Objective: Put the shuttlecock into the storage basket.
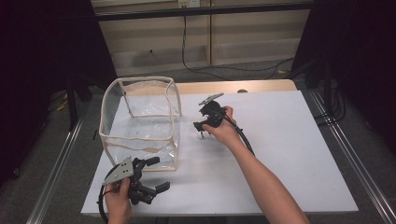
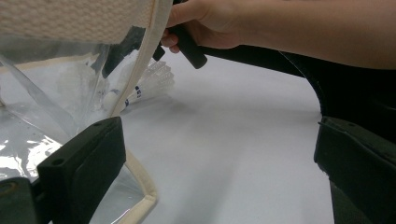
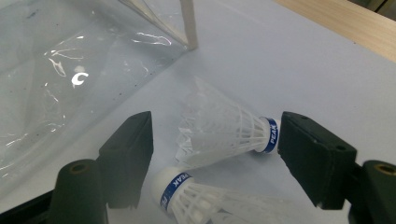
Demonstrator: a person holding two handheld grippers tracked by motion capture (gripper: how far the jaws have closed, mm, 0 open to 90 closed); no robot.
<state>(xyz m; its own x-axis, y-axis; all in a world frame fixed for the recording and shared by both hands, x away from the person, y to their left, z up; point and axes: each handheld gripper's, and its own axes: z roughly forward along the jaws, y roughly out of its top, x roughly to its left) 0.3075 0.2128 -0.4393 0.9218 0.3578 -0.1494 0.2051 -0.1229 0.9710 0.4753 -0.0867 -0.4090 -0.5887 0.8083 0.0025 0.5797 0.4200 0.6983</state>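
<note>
Two white feather shuttlecocks with blue bands lie on the white table top (image 1: 289,154). In the right gripper view one shuttlecock (image 3: 224,126) lies crosswise between my right gripper's (image 3: 212,140) jaws. Its cork end is at the right jaw, and a small gap separates its feathers from the left jaw. The second shuttlecock (image 3: 201,198) lies just below it, nearer the camera. My right gripper (image 1: 201,128) points down at the table just right of the clear bag (image 1: 140,121). My left gripper (image 1: 156,173) is open and holds nothing, low beside the bag's front right corner.
The clear plastic bag with cream trim (image 2: 140,56) stands upright and open-topped on the left half of the table. Through its corner the left gripper view catches a shuttlecock (image 2: 156,79) and the other hand (image 2: 205,23). A wooden strip (image 1: 261,86) runs along the far edge.
</note>
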